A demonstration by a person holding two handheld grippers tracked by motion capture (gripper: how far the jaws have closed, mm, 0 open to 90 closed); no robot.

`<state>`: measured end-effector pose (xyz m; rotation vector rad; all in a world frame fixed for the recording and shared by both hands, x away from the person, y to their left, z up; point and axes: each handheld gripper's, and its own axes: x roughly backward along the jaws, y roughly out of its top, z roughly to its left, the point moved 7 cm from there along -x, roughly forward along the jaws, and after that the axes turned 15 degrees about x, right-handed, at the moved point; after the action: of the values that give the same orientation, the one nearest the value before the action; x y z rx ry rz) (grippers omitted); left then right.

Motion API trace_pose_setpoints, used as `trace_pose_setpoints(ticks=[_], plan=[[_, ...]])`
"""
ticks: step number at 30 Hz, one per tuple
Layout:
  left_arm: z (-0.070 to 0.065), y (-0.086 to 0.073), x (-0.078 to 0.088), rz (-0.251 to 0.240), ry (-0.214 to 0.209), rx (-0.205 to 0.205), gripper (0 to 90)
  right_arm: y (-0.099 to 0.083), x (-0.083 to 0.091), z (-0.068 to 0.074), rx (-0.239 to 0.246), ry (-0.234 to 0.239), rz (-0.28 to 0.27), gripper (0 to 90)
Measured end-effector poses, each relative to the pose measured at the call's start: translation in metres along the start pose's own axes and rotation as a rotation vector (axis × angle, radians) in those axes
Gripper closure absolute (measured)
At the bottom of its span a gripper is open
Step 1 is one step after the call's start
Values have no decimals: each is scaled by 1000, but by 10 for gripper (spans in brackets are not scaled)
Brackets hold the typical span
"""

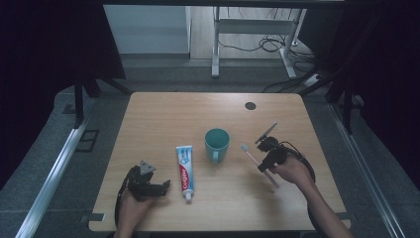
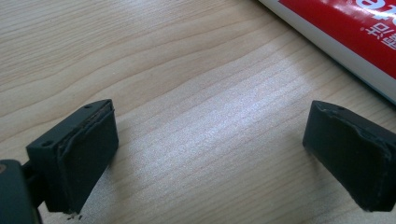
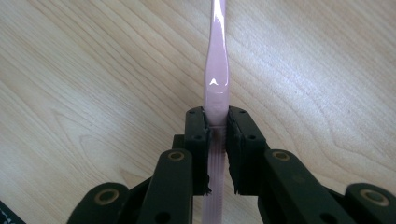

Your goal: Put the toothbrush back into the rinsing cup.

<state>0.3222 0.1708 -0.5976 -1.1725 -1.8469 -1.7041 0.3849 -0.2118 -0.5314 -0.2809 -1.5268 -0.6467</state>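
Right gripper [image 1: 265, 159] — jaws clamped on the slim pink plastic toothbrush [image 1: 257, 164] mid-handle, brush held above the light wooden table [image 1: 163, 116], head pointing toward the teal ceramic mug [image 1: 217, 144]. Left gripper [image 1: 153, 186] — jaws wide apart, nothing between them, just beside the red-and-white toothpaste tube [image 1: 185, 171].

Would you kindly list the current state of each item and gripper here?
Toothbrush: clamped by its handle, head toward the cup.
Right gripper: shut on the toothbrush.
Left gripper: open, nothing between its jaws.
Toothpaste tube: lying flat, cap on.
Cup: upright, nothing seen inside.
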Motion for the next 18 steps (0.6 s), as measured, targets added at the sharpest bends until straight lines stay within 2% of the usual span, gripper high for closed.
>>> trace_pose_setpoints(ticks=[14, 18], plan=[[0, 0, 0, 0, 0, -1, 34, 1, 12, 2, 13, -12, -117, 784], [0, 0, 0, 1, 0, -1, 34, 3, 19, 3, 17, -21, -168, 784]])
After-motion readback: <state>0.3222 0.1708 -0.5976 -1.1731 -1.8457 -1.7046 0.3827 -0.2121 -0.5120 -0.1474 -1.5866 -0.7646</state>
